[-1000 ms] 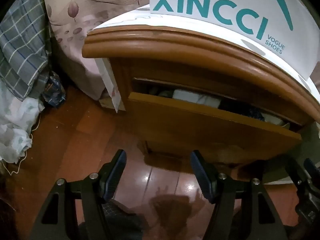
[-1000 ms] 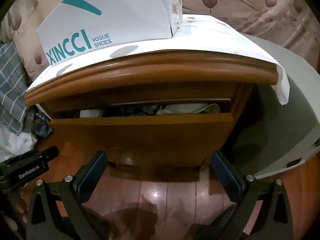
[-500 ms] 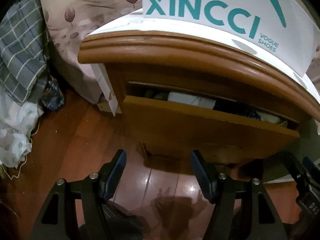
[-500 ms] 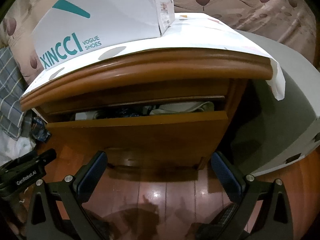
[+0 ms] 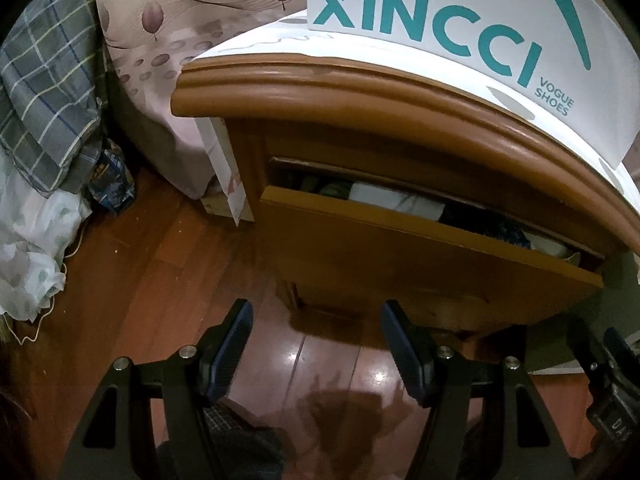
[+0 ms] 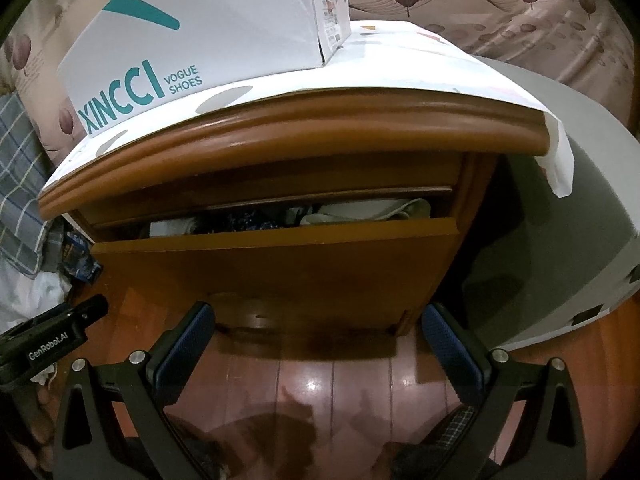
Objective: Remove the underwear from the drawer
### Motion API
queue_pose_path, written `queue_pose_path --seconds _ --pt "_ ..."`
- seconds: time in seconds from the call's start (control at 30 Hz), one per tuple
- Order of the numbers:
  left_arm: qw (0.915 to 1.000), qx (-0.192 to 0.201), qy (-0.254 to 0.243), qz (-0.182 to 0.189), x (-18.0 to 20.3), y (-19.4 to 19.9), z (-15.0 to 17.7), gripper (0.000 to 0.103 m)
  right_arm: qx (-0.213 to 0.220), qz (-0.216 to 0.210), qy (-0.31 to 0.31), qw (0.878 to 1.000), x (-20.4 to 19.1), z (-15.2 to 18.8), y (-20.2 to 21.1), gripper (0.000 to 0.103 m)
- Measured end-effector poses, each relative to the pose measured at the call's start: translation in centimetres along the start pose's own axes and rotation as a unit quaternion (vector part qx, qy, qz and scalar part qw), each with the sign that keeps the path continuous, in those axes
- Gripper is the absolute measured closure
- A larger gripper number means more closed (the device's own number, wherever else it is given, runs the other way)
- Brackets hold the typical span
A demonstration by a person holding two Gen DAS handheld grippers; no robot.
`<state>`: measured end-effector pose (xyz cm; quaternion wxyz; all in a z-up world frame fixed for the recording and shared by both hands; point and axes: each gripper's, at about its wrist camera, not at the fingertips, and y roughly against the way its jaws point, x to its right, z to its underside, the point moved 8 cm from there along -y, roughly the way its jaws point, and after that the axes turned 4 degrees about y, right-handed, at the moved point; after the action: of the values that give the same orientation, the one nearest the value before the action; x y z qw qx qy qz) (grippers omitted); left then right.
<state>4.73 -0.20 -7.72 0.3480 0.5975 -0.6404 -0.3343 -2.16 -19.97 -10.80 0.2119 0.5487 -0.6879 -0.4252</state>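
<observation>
A wooden nightstand [image 5: 360, 92] [image 6: 304, 128] has its drawer [image 5: 420, 256] [image 6: 280, 264] pulled partly out. Folded white cloth [image 5: 396, 200] [image 6: 372, 210] and dark patterned cloth [image 5: 500, 232] [image 6: 240, 220] show in the gap; I cannot tell which piece is underwear. My left gripper [image 5: 316, 344] is open and empty, above the floor in front of the drawer's left half. My right gripper [image 6: 320, 344] is open wide and empty, in front of the drawer's middle. Each gripper shows at the edge of the other's view: the left one [image 6: 52, 344], the right one [image 5: 616, 384].
A white XINCCI shoe box [image 5: 460, 32] [image 6: 208, 28] stands on a white sheet on the nightstand. A bed with plaid bedding [image 5: 44, 92] and white cloth [image 5: 28, 248] lies left. A grey-white object [image 6: 560, 240] stands right. The floor [image 5: 140, 280] is glossy wood.
Both grippers have shifted slightly relative to the nightstand; the right one has come a little closer and higher. Both have stayed open. The drawer stands as before.
</observation>
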Motion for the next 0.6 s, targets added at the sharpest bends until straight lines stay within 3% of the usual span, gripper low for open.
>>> queue_pose_path --seconds 0.6 --pt "1.0 -0.006 0.007 -0.003 -0.14 -0.45 0.05 0.035 0.0 0.011 0.005 1.0 0.07 0.02 0.06 0.0"
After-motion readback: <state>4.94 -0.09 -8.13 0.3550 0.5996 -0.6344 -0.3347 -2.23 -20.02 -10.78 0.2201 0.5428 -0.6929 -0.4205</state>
